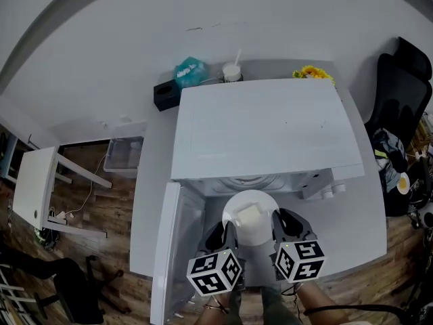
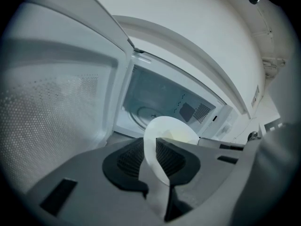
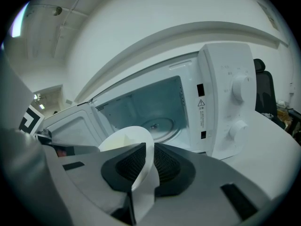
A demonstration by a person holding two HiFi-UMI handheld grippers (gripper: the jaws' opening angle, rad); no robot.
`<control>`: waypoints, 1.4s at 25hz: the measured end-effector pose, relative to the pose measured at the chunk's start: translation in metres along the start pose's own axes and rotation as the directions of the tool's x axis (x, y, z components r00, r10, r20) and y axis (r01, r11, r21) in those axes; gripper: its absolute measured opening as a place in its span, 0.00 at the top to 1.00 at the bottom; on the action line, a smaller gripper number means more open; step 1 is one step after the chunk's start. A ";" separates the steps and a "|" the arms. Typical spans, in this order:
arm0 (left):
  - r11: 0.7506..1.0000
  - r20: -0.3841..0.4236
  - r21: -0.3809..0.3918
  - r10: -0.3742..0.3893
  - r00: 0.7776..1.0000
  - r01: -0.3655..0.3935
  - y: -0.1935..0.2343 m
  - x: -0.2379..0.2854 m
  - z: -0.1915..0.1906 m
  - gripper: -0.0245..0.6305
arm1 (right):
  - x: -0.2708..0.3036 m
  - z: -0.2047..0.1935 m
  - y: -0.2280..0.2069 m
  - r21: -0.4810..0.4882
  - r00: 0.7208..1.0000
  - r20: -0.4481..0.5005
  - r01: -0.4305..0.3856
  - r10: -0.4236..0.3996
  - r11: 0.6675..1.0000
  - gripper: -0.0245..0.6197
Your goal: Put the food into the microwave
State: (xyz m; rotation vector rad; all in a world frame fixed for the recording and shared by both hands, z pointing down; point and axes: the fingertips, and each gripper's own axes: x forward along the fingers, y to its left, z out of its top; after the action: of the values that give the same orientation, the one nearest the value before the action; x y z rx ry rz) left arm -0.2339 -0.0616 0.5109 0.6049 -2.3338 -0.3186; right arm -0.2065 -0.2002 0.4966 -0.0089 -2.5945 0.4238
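1. At the far left of the head view, a small white table (image 1: pixel 34 185) stands on the wood floor (image 1: pixel 118 208). A clear plastic bin (image 1: pixel 124 153) sits beside the pale counter (image 1: pixel 150 181).
2. Along the back of the counter sit a black box (image 1: pixel 164 95), a teal tissue pack (image 1: pixel 190 71) and a white cup (image 1: pixel 232 71) with a straw, all behind the microwave (image 1: pixel 264 124).
3. The microwave's door (image 1: pixel 169 249) is swung wide open to the left, and the glass turntable (image 2: pixel 146 113) shows inside.
4. The left gripper (image 1: pixel 226 227) is level with the open front. Its fingers (image 2: pixel 127 161) pinch the left rim of a white plate (image 1: pixel 252 232).
5. The plate is held flat between the two grippers, just in front of the open cavity and clear of the turntable. The food (image 1: pixel 248 217), a pale yellowish block, lies on the middle of the plate.
6. The right gripper (image 1: pixel 279 225) mirrors the left. Its fingers (image 3: pixel 167 166) are clamped on the plate's right rim.
7. To the right of the cavity, the microwave's panel carries two round knobs (image 3: pixel 240 86).
8. Yellow flowers (image 1: pixel 312 73) stand at the counter's back right corner, and a black chair (image 1: pixel 399 80) stands beyond the counter's right edge.
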 end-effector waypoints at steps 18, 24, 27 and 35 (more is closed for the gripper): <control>1.000 0.062 0.012 0.007 0.998 -0.008 0.003 0.050 0.035 0.84 | 0.047 0.023 -0.018 0.044 0.996 0.082 0.021 -0.025 0.999 0.86; 1.000 0.090 0.007 -0.004 0.996 0.003 0.006 0.070 0.041 0.84 | 0.059 0.025 -0.026 0.080 0.991 0.119 0.045 -0.054 0.996 0.86; 1.000 0.103 0.005 -0.005 0.995 0.004 0.007 0.080 0.045 0.84 | 0.067 0.029 -0.029 0.068 0.988 0.139 0.054 -0.064 0.996 0.86; 1.000 0.145 0.008 0.006 0.989 -0.007 0.014 0.100 0.059 0.84 | 0.090 0.037 -0.032 0.051 0.980 0.183 0.070 -0.079 0.996 0.86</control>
State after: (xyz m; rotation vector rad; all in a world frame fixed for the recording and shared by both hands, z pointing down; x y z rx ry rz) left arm -0.3436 -0.0967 0.5300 0.5959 -2.4770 -0.3614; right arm -0.3004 -0.2345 0.5189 0.1494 -2.7559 0.4753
